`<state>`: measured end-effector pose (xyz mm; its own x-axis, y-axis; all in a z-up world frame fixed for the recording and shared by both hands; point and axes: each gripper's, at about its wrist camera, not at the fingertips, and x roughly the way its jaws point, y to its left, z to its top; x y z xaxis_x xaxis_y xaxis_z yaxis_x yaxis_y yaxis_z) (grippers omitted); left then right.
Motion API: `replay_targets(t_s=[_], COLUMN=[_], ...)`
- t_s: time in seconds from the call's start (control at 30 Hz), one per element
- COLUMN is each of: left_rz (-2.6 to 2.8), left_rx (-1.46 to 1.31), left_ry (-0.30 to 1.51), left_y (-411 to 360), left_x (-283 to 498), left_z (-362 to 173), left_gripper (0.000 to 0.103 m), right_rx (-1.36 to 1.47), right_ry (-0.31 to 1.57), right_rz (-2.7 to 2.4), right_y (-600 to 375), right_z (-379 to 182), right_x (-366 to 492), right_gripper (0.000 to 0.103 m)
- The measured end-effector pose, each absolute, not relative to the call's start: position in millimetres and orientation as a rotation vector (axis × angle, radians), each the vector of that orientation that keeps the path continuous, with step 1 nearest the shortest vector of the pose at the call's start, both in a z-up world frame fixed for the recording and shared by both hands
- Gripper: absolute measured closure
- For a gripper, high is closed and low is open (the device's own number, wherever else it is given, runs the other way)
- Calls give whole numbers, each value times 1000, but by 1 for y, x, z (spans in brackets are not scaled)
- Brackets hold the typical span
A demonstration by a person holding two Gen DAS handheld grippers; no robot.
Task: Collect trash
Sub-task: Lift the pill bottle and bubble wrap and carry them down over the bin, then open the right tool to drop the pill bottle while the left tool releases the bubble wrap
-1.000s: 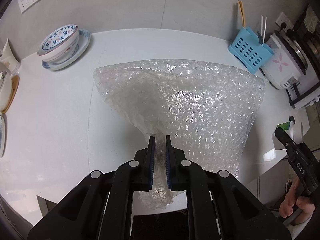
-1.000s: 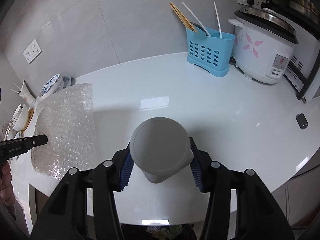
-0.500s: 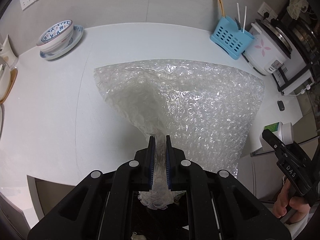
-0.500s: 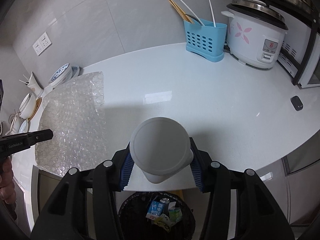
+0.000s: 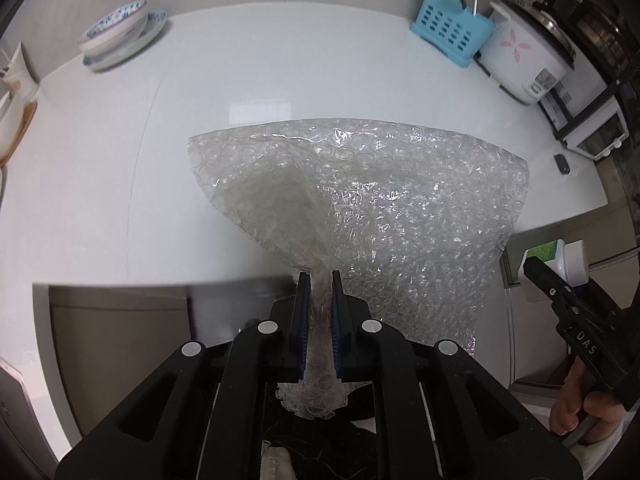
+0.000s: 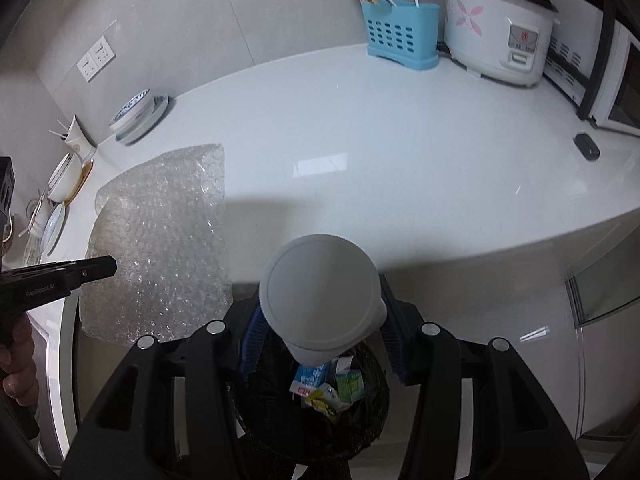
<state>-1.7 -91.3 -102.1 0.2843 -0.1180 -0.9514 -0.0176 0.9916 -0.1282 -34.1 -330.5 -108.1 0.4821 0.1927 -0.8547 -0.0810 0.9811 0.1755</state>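
- Left gripper (image 5: 318, 300): we pinch the bubble wrap (image 5: 372, 208) so it trails ahead.
- Right gripper (image 6: 320, 344): we clamp a white jar (image 6: 320, 292) above the bin (image 6: 360, 412), ready for dropping.

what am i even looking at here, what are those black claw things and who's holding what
There is no robot here: a person holds a handheld gripper in each hand, and a fisheye camera on each one looks along its two fingers.

In the left wrist view, the left gripper is pinched shut on a sheet of bubble wrap. The right gripper shows at that picture's edge.

In the right wrist view, the right gripper clamps a white lidded jar above a black trash bin that already holds small cartons.

On the white counter stand a blue utensil holder, a rice cooker and a stacked bowl and plate.
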Motion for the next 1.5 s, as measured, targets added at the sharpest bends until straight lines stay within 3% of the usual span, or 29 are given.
replay_targets(t_s=[0.73, 1.07, 1.13, 1.2, 1.27, 1.5], left_rz=[40, 123, 133, 138, 138, 101], left_rx=[-122, -122, -117, -116, -117, -104], left_ry=[1461, 1484, 1487, 1489, 1497, 1508], left_y=[-99, -99, -99, -104, -110, -109], left_x=[-81, -71, -69, -70, -66, -64], left_z=[-239, -260, -263, -262, -264, -276], left_gripper=[95, 95, 95, 95, 95, 94], right_rx=[50, 11, 7, -1, -7, 10], right_ry=[1239, 1291, 1295, 1281, 1261, 1245], right_rz=[309, 305, 295, 280, 261, 203], right_y=[-299, -280, -281, -281, -283, -306], right_z=[-231, -272, -274, -272, -269, -255], right_x=[-96, -86, -86, -86, -86, -86], right_gripper=[55, 54, 48, 29, 21, 13])
